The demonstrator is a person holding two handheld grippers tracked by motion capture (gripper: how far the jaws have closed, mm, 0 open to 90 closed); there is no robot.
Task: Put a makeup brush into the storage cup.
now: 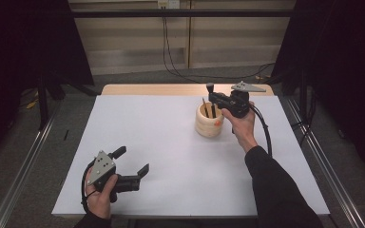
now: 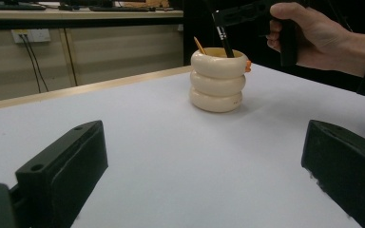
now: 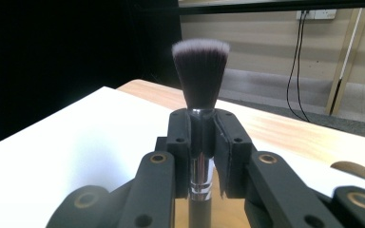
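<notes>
A cream ribbed holder (image 1: 209, 121) (image 2: 217, 80) stands on the white table (image 1: 171, 156), right of centre, with a thin wooden stick (image 1: 204, 107) in it. My right gripper (image 1: 214, 97) (image 3: 202, 137) hangs just over the holder, shut on a makeup brush (image 3: 200, 90). The brush is upright, bristles up, and its dark handle (image 2: 225, 40) reaches down into the holder. My left gripper (image 1: 132, 161) rests near the table's front left corner, open, with nothing between its jaws; its black fingers (image 2: 64, 164) frame the holder in the left gripper view.
A wooden strip (image 1: 171, 89) runs along the table's far edge. Cables (image 1: 171, 66) hang from a wall socket behind it. Dark curtains stand at both sides, and metal rails (image 1: 24, 166) line the floor.
</notes>
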